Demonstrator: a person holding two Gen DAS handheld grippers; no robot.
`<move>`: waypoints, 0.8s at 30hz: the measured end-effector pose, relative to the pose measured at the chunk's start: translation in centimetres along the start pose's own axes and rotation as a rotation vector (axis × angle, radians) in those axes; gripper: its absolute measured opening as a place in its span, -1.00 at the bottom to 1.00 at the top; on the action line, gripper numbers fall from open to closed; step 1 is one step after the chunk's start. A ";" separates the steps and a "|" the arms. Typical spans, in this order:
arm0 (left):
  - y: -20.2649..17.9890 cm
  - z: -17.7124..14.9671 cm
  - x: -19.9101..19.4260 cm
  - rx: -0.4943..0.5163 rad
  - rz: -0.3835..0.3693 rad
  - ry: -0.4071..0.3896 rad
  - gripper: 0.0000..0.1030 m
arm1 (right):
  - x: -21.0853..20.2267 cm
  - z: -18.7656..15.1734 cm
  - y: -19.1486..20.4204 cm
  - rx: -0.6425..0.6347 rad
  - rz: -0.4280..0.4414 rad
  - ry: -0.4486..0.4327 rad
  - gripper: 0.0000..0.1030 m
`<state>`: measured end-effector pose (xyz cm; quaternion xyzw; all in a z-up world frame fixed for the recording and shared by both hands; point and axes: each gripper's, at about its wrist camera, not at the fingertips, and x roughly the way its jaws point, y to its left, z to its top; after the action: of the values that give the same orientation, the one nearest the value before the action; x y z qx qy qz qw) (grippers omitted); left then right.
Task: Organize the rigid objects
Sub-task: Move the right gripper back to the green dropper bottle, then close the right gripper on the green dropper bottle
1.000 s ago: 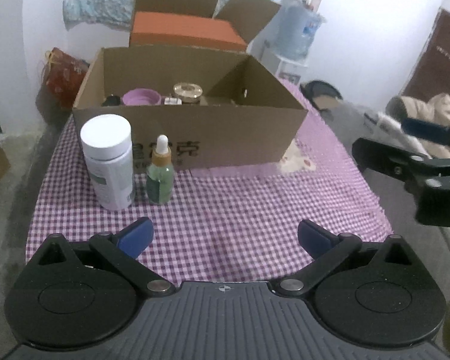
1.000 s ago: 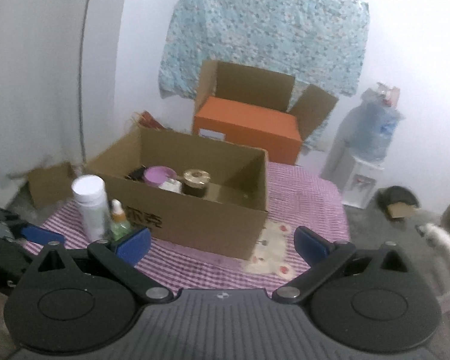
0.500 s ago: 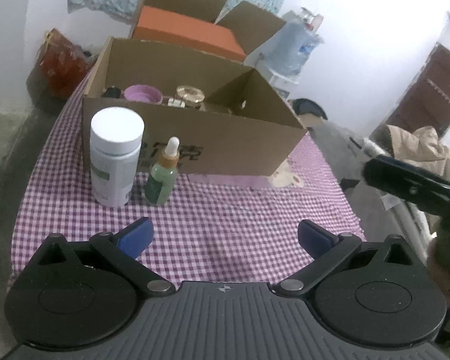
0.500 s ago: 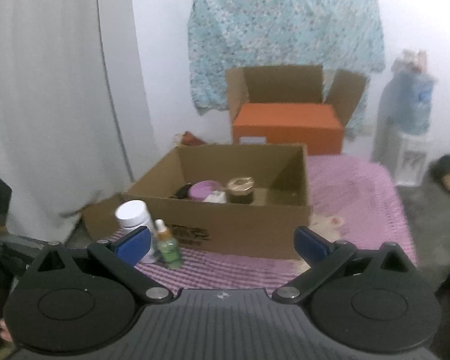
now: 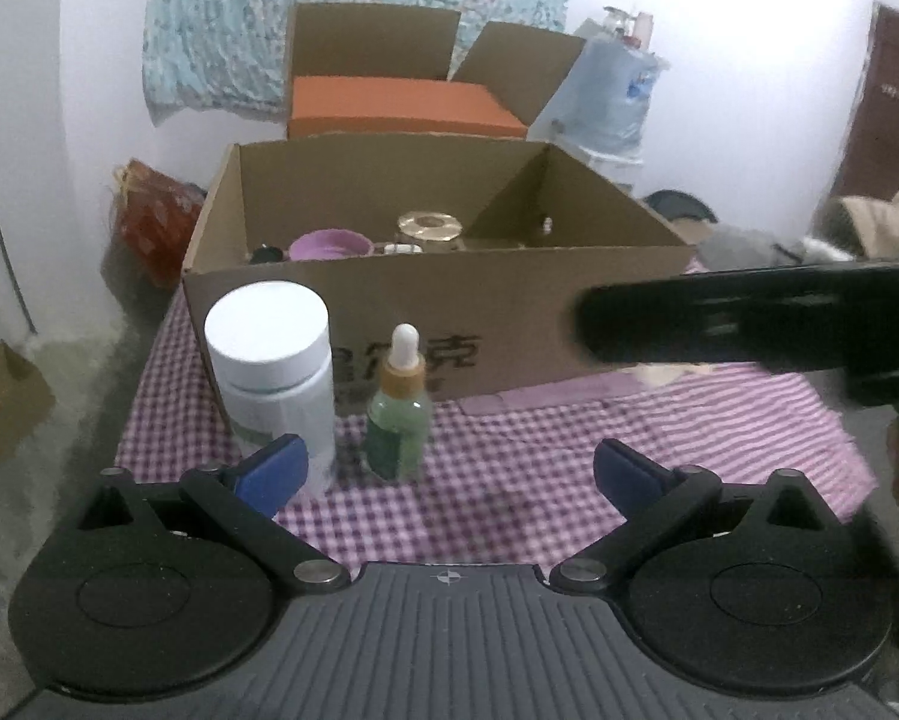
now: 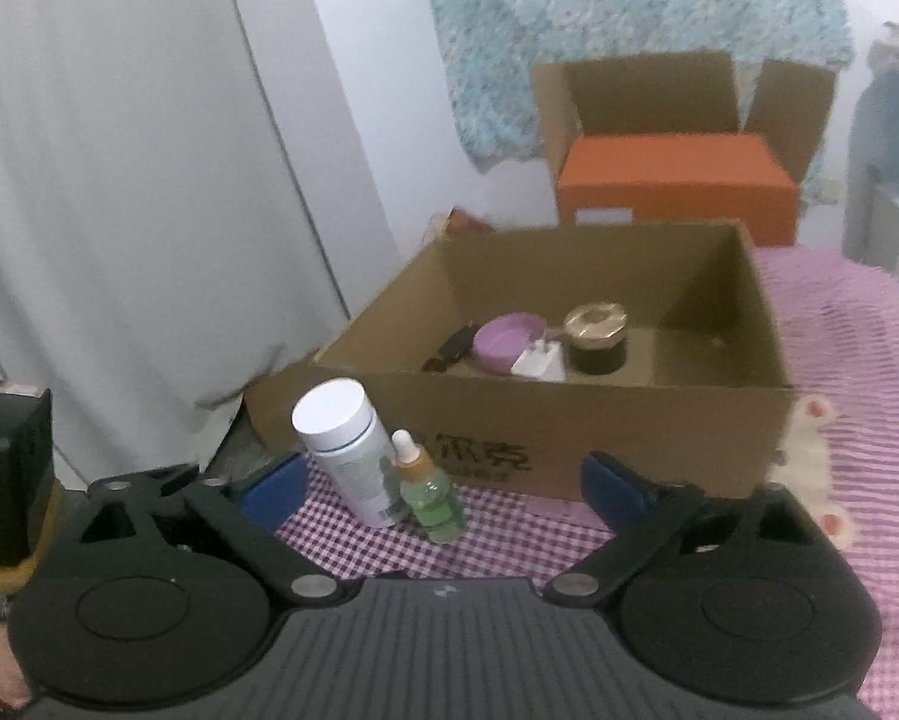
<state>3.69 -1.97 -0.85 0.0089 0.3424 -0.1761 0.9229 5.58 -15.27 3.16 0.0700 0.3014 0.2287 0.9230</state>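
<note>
Nearest to me, the left gripper [image 5: 446, 471] hangs over the checked tablecloth [image 5: 509, 480] with its blue pads spread wide and nothing between them; the left pad sits just in front of the white bottle [image 5: 272, 384] without, as far as I can tell, touching it. The right gripper [image 6: 443, 489] comes in from the right side, its jaws apart but closing, and both small things on the cloth show in the gap ahead of them; neither pad presses on anything yet. From the left wrist view that gripper crosses as a dark blurred bar [image 5: 749, 324] in front of the box's right end. Just beyond the fingers stand the white bottle and, touching or nearly touching its right side, the green dropper bottle [image 5: 398, 420], both upright and close against the near wall of the open cardboard box [image 5: 509, 312]. They look parked there as the last items waiting to go in. Inside the box, toward its left half, a purple lid [image 6: 503, 339], a white plug [image 6: 539, 360], a gold-capped dark jar [image 6: 596, 339] and some small black item already sit together, leaving the right half bare. Farther back an orange box [image 6: 677, 180] rests in another open carton below a patterned cloth on the wall.
</note>
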 end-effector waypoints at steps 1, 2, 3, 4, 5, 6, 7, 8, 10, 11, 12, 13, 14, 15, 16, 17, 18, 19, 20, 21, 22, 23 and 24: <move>-0.1 0.0 0.3 0.013 0.011 -0.003 0.92 | 0.9 0.1 0.1 -0.007 0.001 0.013 0.72; -0.2 0.1 0.6 0.028 0.027 -0.005 0.89 | 1.7 0.3 0.1 -0.013 0.000 0.027 0.63; -0.3 0.1 0.8 0.042 0.037 -0.010 0.83 | 2.4 0.4 0.1 -0.014 -0.004 0.040 0.51; -0.4 0.1 0.9 0.054 0.043 -0.015 0.81 | 3.2 0.5 0.2 -0.017 -0.002 0.051 0.45; -0.5 0.1 1.1 0.063 0.048 -0.017 0.79 | 3.8 0.7 0.2 -0.019 0.002 0.061 0.35; -0.5 0.2 1.3 0.071 0.050 -0.018 0.68 | 4.4 0.7 0.2 -0.021 0.005 0.073 0.28; -0.6 0.2 1.5 0.078 0.052 -0.018 0.54 | 5.1 0.8 0.3 -0.028 0.006 0.084 0.25; -0.7 0.1 1.7 0.086 0.056 -0.016 0.50 | 5.5 0.8 0.4 -0.036 0.007 0.092 0.17; -0.8 -0.1 1.9 0.098 0.066 -0.014 0.41 | 6.2 0.9 0.7 -0.051 0.014 0.106 0.09; -0.7 -0.2 2.0 0.101 0.068 -0.015 0.38 | 6.5 0.9 0.8 -0.059 0.019 0.110 -0.01; -0.7 -0.3 2.1 0.102 0.070 -0.015 0.30 | 6.8 0.9 1.0 -0.066 0.023 0.115 -0.14; -0.7 -0.4 2.1 0.102 0.072 -0.015 0.24 | 7.2 1.0 1.1 -0.072 0.025 0.120 -0.17; -0.6 -0.4 2.2 0.104 0.073 -0.016 0.22 | 7.5 1.1 1.2 -0.077 0.027 0.123 -0.26; -0.5 -0.5 2.2 0.105 0.073 -0.015 0.19 | 7.7 1.1 1.2 -0.082 0.032 0.127 -0.36; -0.5 -0.5 2.3 0.105 0.075 -0.015 0.15 | 8.1 1.3 1.2 -0.085 0.039 0.131 -0.38; -0.5 -0.5 2.5 0.108 0.078 -0.015 0.14 | 8.3 1.3 1.2 -0.086 0.043 0.134 -0.43; -0.6 -0.6 2.6 0.109 0.082 -0.015 0.11 | 8.4 1.3 1.2 -0.086 0.050 0.134 -0.53; -0.6 -0.6 2.7 0.111 0.085 -0.014 0.07 | 8.4 1.4 1.3 -0.084 0.058 0.132 -0.57; -0.7 -0.5 2.8 0.112 0.089 -0.012 0.05 | 8.5 1.4 1.2 -0.081 0.065 0.132 -0.63; -0.6 -0.5 3.0 0.113 0.091 -0.009 0.02 | 8.5 1.5 1.2 -0.082 0.064 0.132 -0.64; -0.7 -0.5 3.1 0.112 0.093 -0.007 -0.07 | 8.4 1.5 1.3 -0.085 0.062 0.131 -0.64; -0.7 -0.5 3.3 0.109 0.096 -0.004 -0.14 | 8.4 1.5 1.2 -0.086 0.064 0.132 -0.64; -0.6 -0.4 3.5 0.107 0.100 0.001 -0.30 | 8.4 1.5 1.2 -0.086 0.067 0.135 -0.64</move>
<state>5.66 -3.62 -3.28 0.0753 0.3320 -0.1480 0.9286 11.98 -10.27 0.30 0.0249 0.3502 0.2762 0.8947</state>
